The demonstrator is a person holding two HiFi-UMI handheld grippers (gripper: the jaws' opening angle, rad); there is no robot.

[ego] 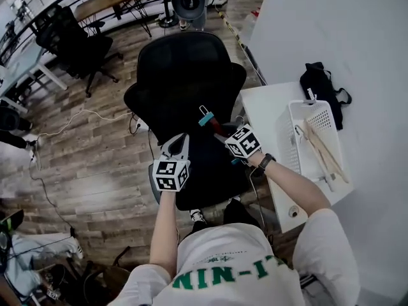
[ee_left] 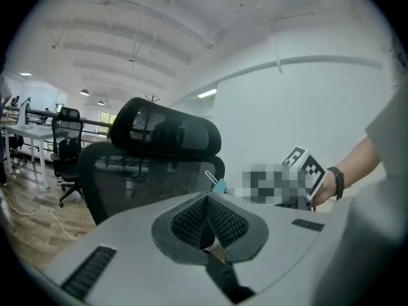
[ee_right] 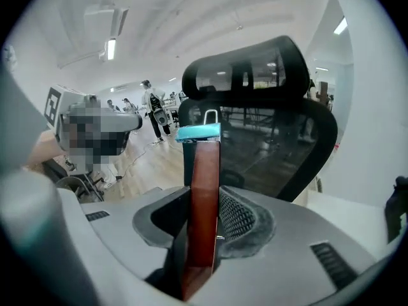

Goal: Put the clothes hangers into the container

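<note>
right gripper (ee_right: 203,234) clamped on red-brown hanger (ee_right: 205,190), long axis pointing away over chair (ego: 185,75) | container (ego: 290,139) lay to its right, at table's (ego: 258,107) wall-side edge; right hand nearer | left gripper (ee_left: 207,238) closed, empty

Smooth reddish wood hanger (ee_right: 203,209) with teal plastic clip (ee_right: 198,132), black mesh chair (ego: 185,75), white plastic basket (ego: 289,145)

Big green letters run across the person's white T-shirt (ego: 236,276). They are upside down from here. Some look like "NIN". The rest cannot be read.
</note>
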